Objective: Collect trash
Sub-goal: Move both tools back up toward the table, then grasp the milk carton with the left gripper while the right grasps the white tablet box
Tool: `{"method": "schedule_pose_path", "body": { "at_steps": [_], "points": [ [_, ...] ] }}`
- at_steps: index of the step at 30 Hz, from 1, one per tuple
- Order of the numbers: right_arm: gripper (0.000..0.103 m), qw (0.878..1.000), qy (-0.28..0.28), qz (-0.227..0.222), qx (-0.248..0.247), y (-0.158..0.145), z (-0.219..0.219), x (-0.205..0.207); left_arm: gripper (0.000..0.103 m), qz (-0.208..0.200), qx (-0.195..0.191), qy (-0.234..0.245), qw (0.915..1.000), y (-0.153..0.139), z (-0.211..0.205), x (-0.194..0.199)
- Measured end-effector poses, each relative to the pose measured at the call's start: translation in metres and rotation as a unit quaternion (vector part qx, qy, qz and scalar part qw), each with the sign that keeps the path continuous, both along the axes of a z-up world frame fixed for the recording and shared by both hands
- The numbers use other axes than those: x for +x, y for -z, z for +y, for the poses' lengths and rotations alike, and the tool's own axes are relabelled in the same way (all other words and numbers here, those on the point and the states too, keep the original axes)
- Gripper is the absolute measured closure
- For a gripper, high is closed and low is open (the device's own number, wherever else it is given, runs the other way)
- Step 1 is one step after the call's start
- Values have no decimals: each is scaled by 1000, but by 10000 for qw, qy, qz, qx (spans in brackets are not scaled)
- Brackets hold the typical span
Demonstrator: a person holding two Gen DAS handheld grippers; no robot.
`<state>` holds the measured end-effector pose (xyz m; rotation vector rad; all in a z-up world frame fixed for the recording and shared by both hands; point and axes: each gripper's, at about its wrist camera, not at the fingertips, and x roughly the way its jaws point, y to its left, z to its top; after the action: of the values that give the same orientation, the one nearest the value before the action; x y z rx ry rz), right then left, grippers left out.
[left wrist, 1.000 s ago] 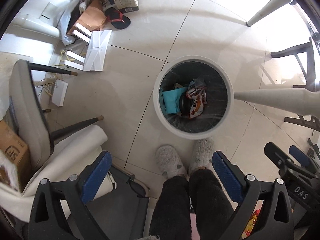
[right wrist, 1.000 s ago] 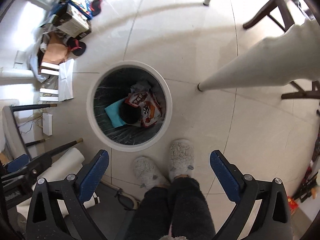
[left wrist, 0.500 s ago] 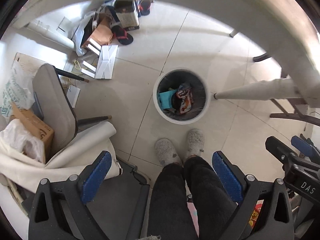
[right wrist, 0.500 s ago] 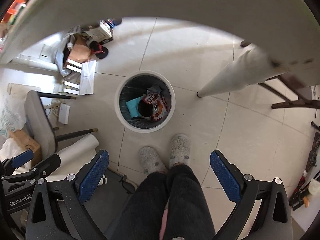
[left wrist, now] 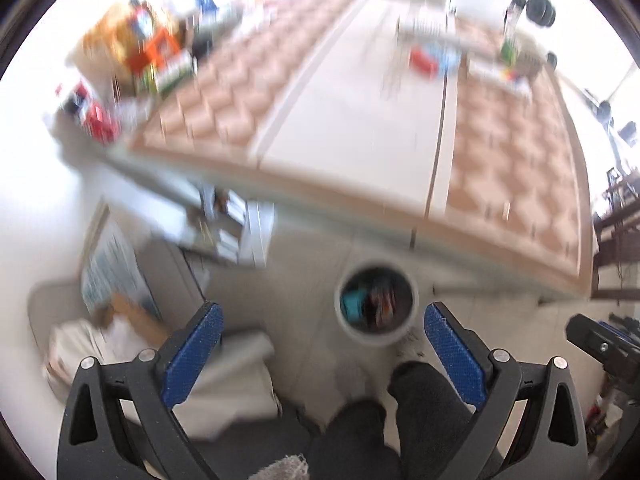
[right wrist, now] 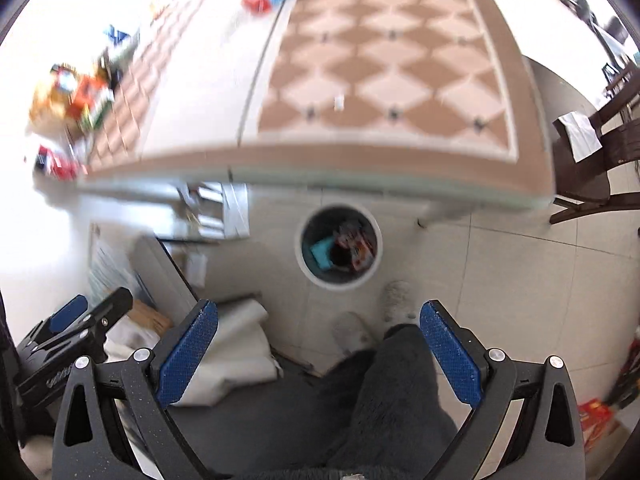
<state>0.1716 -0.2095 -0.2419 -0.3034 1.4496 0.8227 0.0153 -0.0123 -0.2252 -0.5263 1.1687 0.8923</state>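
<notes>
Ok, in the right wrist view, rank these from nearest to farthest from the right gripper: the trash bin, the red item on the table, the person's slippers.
From the right gripper, open and empty:
1. Slippers, on the floor just ahead, slightly right of centre.
2. Trash bin, on the floor beyond them, near the table edge, with wrappers inside.
3. Red item, far up the checkered table, left of centre, blurred.

Glossy pale floor tiles (right wrist: 520, 280); fuzzy dark cloth trousers (right wrist: 392, 400); textured blue gripper pads (right wrist: 188, 356).
</notes>
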Motion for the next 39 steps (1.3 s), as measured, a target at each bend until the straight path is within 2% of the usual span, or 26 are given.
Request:
{"method": "schedule_pose_path", "body": {
  "at_steps": [2,5,8,12,16,18,22,25,30,32,35,36,37,38,39],
  "points": [
    [1,9999,86,-68,117,-18,9,23,0,-67,252,208,9994,-13,15,22],
    [1,9997,13,-209,85,-38,32,62,0,85,454,538,9975,-21,44,60],
    [1,9982,-356,-442,-184,-47,70,105,0,372,581,839,9941,-22,72,108],
    [1,9899,-1053,-760,-573,-41,143,173,0,819,689,967,9895,-12,110,175],
    [1,9732,-1822,-1092,-878,-21,216,232,0,1052,437,872,9897,12,140,225],
    [1,9586,-2246,-1326,-1142,-4,252,255,0,1200,345,861,9884,27,151,247],
    [1,9281,-2960,-1386,-1785,39,309,290,0,1550,303,991,9825,55,171,284],
    [1,9075,-3323,-1458,-2115,69,334,307,0,1684,221,1164,9786,69,184,306],
    [1,8899,-3790,-1277,-2195,99,363,326,0,1820,-63,1681,9688,88,201,344],
    [0,8835,-3899,-1394,-2190,103,368,329,0,1821,-272,1895,9645,96,205,358],
    [0,9026,-3642,-958,-2085,107,372,347,1,1844,-530,2070,9593,107,211,373],
    [1,9063,-3577,-945,-2043,106,372,352,7,1828,-682,2115,9577,110,213,375],
    [1,9102,-3491,-919,-2033,105,371,356,15,1745,-825,2117,9581,111,214,376],
    [2,9136,-3406,-874,-2042,106,371,359,40,1616,-1030,2048,9599,112,216,375],
    [2,9187,-3289,-794,-2037,104,368,364,47,1528,-1232,1870,9625,113,220,372]
  ]
}}
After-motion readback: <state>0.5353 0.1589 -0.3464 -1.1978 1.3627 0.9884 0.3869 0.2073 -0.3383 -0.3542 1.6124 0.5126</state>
